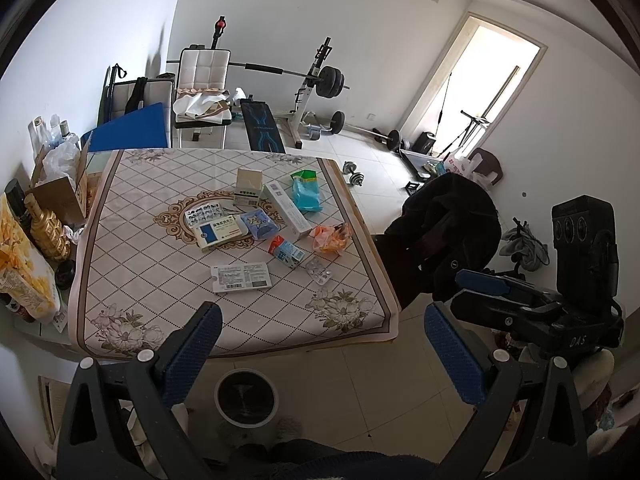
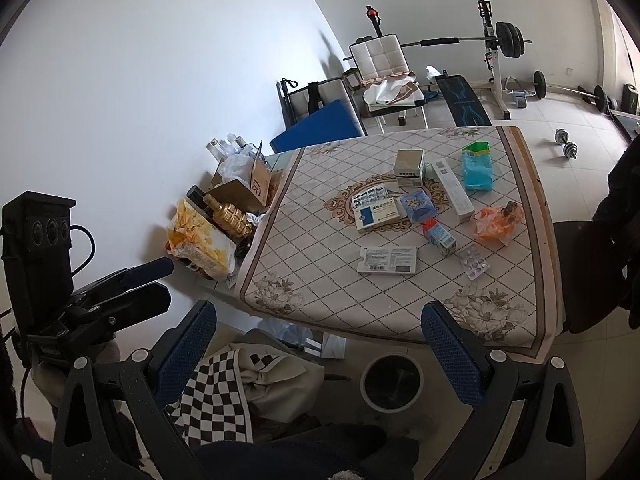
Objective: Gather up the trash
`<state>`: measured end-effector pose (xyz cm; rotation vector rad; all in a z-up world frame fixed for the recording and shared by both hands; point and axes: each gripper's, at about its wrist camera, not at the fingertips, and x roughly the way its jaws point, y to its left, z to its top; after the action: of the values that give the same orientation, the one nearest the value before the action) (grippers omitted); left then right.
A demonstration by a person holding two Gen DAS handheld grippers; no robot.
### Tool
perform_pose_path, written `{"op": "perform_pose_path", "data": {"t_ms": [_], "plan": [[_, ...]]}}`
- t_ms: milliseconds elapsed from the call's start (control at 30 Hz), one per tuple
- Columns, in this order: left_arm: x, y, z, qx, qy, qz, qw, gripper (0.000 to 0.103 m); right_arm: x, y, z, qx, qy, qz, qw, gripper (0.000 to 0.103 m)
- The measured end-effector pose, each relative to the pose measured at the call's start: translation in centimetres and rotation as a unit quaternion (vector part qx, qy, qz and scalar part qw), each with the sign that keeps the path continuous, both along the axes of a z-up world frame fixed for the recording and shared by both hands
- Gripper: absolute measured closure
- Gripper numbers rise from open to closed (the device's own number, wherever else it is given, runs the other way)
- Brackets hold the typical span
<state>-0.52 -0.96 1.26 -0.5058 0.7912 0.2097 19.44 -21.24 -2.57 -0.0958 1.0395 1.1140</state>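
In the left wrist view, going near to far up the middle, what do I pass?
Bin → flat white box → blue-and-white box → blister sheet → upright box → white chair.

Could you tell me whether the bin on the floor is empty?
Apparently empty: the bin shows only a dark liner inside, and the trash is on the table.

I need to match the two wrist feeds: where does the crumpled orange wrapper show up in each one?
Left wrist: the orange wrapper lies right of centre, near the table's right edge, beside the long white box.
Right wrist: the orange wrapper sits in the right half, near the same table edge, right of the long white box.
Shared landmark: the round bin on the floor below the table's near edge.
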Motion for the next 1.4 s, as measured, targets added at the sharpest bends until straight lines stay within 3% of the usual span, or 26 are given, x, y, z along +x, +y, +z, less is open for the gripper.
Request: {"op": "perform_pose_path", "data": {"t_ms": [433,700,833,933,1133,1300,1333,1400], "plan": [[0.2,-0.2,-0.1,-0.004,0.002,-0.005,1.0000,0.000,-0.1,0.4,-0.1,-0.001,0.002,0.000,1.000,0.000],[1.3,2.5,-1.1,-0.016,0.014,-0.014,0.9997,0.000,0.6,2.4,-0.9,-0.009,0.015,-0.021,1.000,0.000],[3.1,4.1,-3.2,0.047,0.069,0.024,0.9962,0.000,2.6,3.6,-2.6,-0.036,0.019,-0.072,0.997,0.000],[5.7,6.1,-7.0,0.086,0.129,0.069,0.9855,0.000,5.0,4.8,-5.0,-0.075,-0.001,-0.118,0.990,0.000],[10.6,11.2,-16.5,0.030,0.218,0.153,0.9635,0.000,14.4,7.5,-12.1,-0.148,0.012,-0.161,0.976,0.000],[14.5,14.6,-25.4,-0.061,0.281,0.246,0.9255,0.000,24.5,12.3,-19.6,-0.211,0.020,-0.148,0.966,0.003],[15.5,15.1,-27.6,-0.094,0.295,0.273,0.9111,0.000,26.4,13.5,-21.1,-0.220,0.024,-0.138,0.965,0.007],[16.5,15.9,-30.8,-0.147,0.307,0.317,0.8851,0.000,30.6,16.8,-24.7,-0.247,0.028,-0.107,0.963,0.027]]}}
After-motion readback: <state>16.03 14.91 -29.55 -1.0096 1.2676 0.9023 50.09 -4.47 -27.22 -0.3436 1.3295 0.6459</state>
